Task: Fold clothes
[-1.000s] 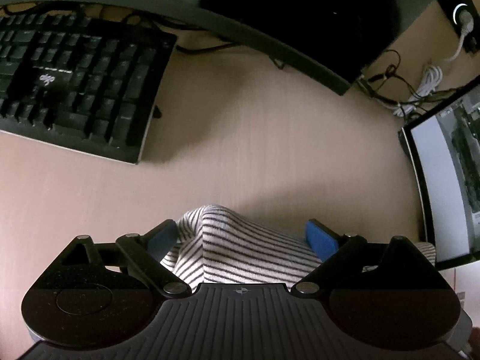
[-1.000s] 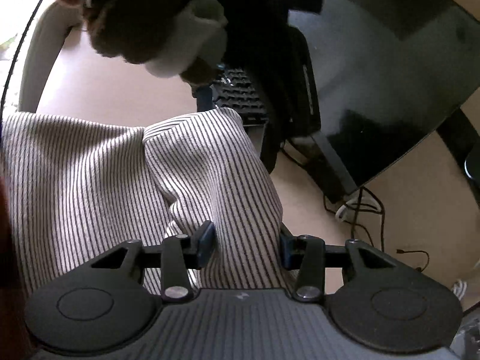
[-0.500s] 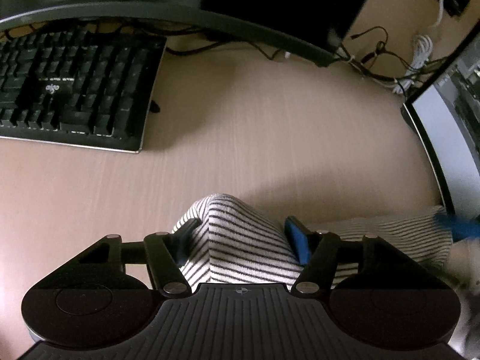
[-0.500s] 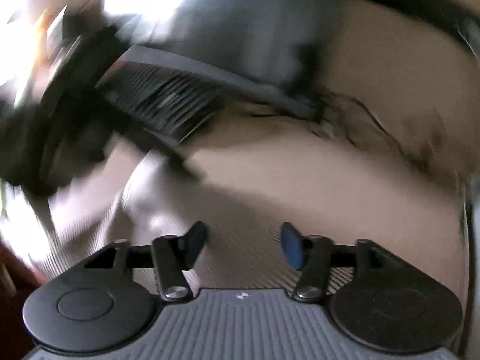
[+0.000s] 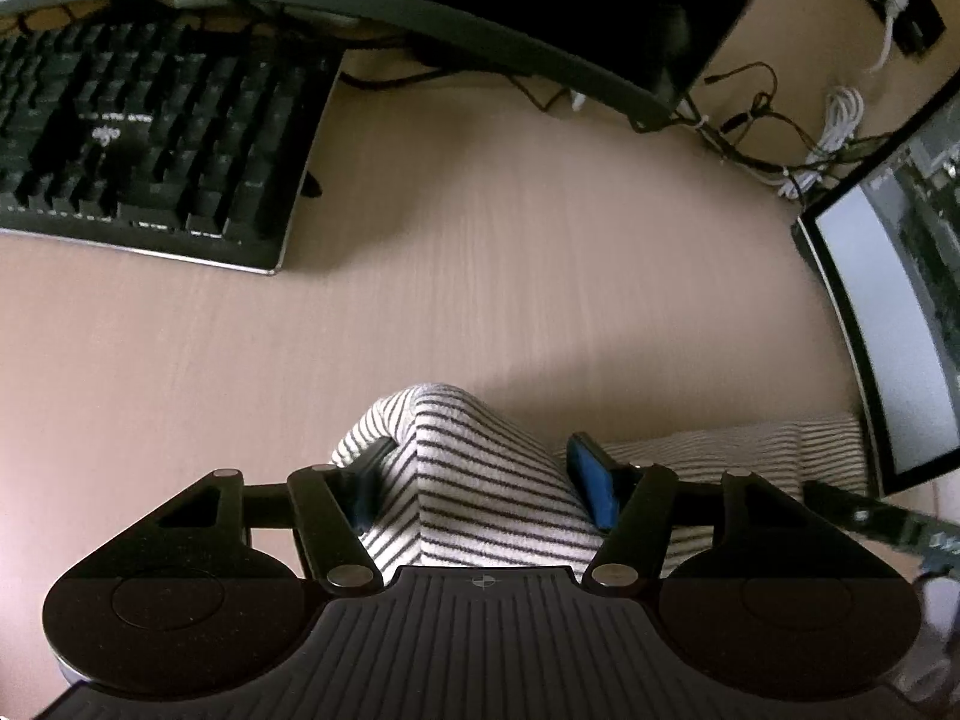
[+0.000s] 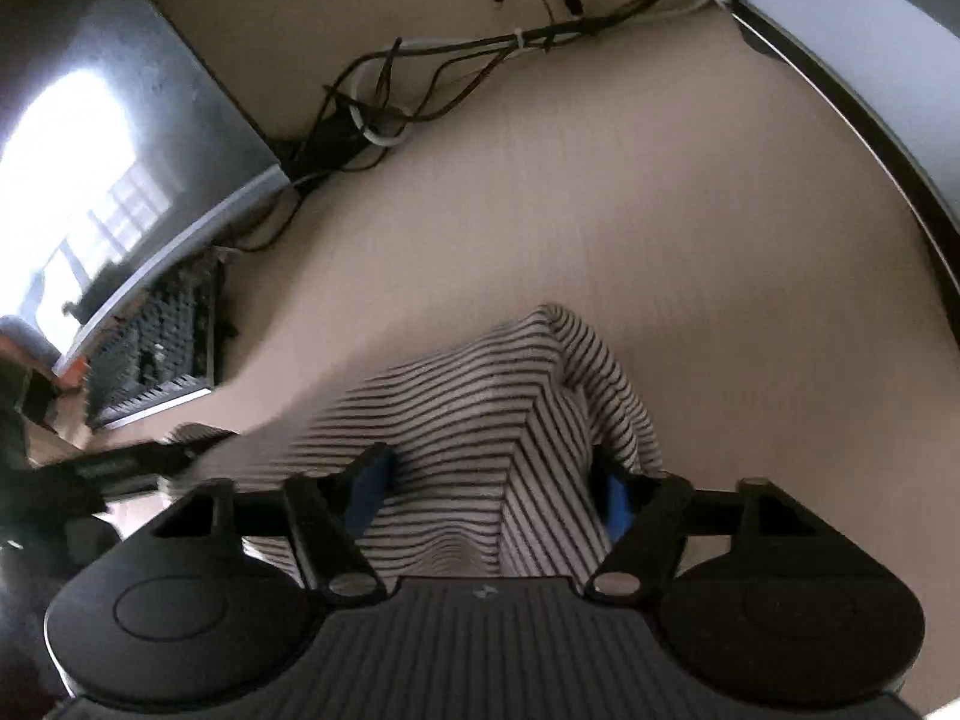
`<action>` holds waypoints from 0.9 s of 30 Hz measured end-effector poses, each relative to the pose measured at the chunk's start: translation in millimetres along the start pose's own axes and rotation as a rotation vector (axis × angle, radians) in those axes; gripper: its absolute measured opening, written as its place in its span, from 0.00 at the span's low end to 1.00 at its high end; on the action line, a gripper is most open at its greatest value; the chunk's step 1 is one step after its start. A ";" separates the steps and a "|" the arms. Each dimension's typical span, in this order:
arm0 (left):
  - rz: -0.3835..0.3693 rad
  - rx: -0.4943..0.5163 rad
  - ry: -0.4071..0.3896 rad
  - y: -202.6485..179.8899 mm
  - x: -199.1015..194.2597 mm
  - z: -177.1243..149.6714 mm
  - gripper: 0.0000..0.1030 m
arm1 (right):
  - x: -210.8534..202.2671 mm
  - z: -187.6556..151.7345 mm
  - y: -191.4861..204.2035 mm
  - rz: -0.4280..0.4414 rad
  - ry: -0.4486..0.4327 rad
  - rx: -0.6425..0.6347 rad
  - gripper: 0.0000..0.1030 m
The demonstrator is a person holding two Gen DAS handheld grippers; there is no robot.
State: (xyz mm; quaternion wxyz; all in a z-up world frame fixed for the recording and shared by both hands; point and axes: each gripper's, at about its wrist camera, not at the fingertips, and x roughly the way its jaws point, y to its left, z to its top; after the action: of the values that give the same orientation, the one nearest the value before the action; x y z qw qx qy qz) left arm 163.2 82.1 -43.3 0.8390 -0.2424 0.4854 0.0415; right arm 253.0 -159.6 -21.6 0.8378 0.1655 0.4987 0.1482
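A white garment with thin dark stripes (image 5: 474,468) lies bunched on the tan desk. My left gripper (image 5: 480,480) is shut on a raised fold of it, the blue pads (image 5: 591,480) pressing on both sides. In the right wrist view the same striped garment (image 6: 480,414) peaks between the fingers, and my right gripper (image 6: 492,480) is shut on a fold of it. The cloth stretches between the two grippers. The rest of the garment is hidden below both gripper bodies.
A black keyboard (image 5: 150,144) sits at the far left, under a curved monitor base (image 5: 420,6). A lit screen (image 5: 888,312) stands at the right. Cables (image 6: 432,78) lie tangled at the desk's back. Bare desk surface (image 5: 510,252) lies ahead.
My right gripper has swung fast from facing the spread garment to facing the desk's back, carrying its fold. My left gripper closed tighter on its fold and shifted slightly.
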 end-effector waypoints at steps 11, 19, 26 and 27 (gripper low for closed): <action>0.055 0.032 -0.086 -8.7 5.5 56.0 0.58 | 9.6 24.1 -4.5 0.056 -0.095 -0.032 0.53; 0.133 0.186 -0.188 -31.8 -4.8 52.1 0.58 | 13.9 36.3 16.2 0.022 -0.190 -0.210 0.53; 0.123 0.192 -0.142 -16.6 -13.5 3.1 0.58 | -3.5 21.7 16.3 0.023 -0.151 -0.309 0.59; 0.123 0.193 -0.141 -15.6 -16.0 -0.1 0.58 | -9.7 23.4 19.0 0.018 -0.156 -0.324 0.59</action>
State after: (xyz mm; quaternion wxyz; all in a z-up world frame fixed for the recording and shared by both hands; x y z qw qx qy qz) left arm 159.5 71.0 -24.3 0.8862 -0.1268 0.4411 0.0632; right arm 267.7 -149.6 4.6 0.8882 0.0439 0.4004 0.2208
